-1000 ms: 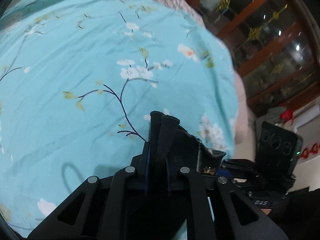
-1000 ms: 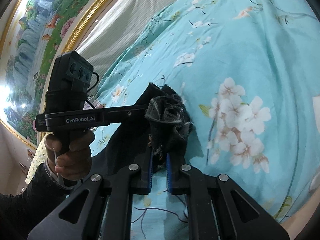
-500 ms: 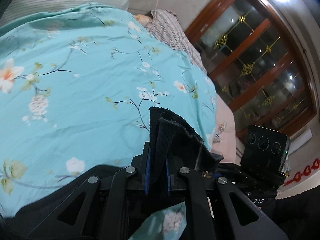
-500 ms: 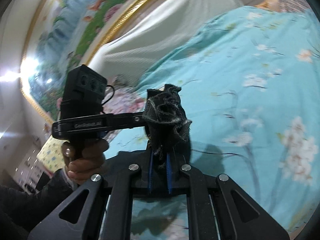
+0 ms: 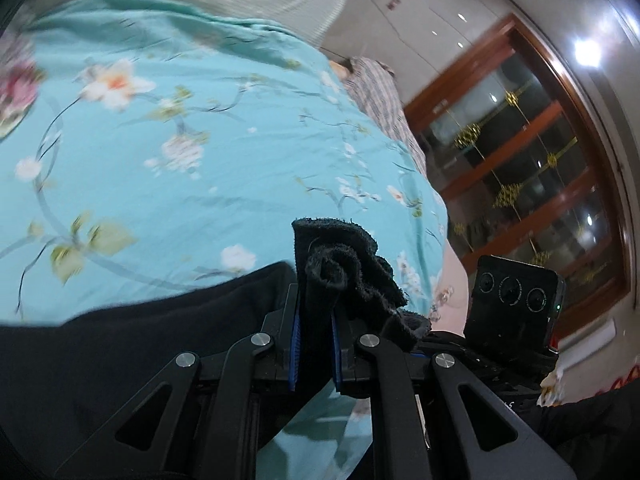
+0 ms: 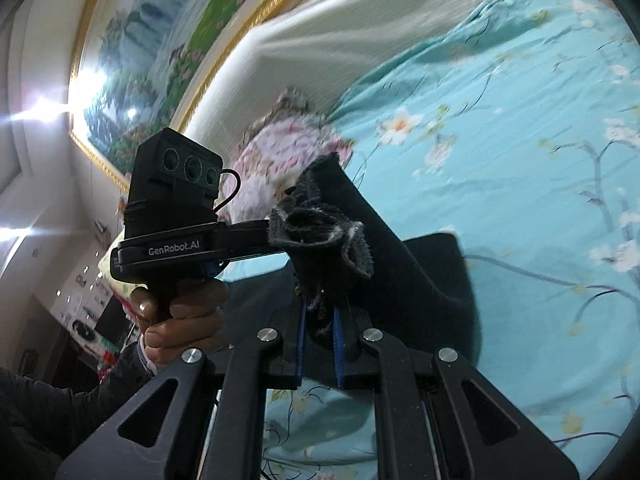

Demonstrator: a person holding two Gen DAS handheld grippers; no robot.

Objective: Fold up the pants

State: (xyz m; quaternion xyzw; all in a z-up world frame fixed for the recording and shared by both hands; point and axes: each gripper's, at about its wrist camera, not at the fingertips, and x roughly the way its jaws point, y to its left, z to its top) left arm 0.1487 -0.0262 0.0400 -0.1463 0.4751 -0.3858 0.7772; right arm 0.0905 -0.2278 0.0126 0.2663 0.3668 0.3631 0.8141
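left gripper: jaws closed down on a bunched wad of black fabric, blue pads pinching it, frayed edge poking out above the tips
right gripper: jaws closed on another bunched end of the same dark cloth, raw fuzzy edge flaring past the tips
pants: black, both gathered ends in the grippers, the rest hanging and draping below the jaws over the bedspread; the right wrist view shows a flat panel sloping down onto the bed
hand: person's left hand wrapped on the left gripper's handle, beside the right gripper
step in hand: looks like carrying the gripped end over the bed toward the far end to make a fold; frames blurred
do it well: keep both grippers level and close to equally spaced so the edge stays straight; keep the pinch firm; lay the fabric down flat before letting go; avoid dragging the bedspread
risk: thick wad could slip out of the pads
far: striped pillow, floral pillow, cream headboard, framed painting, wooden glass cabinet
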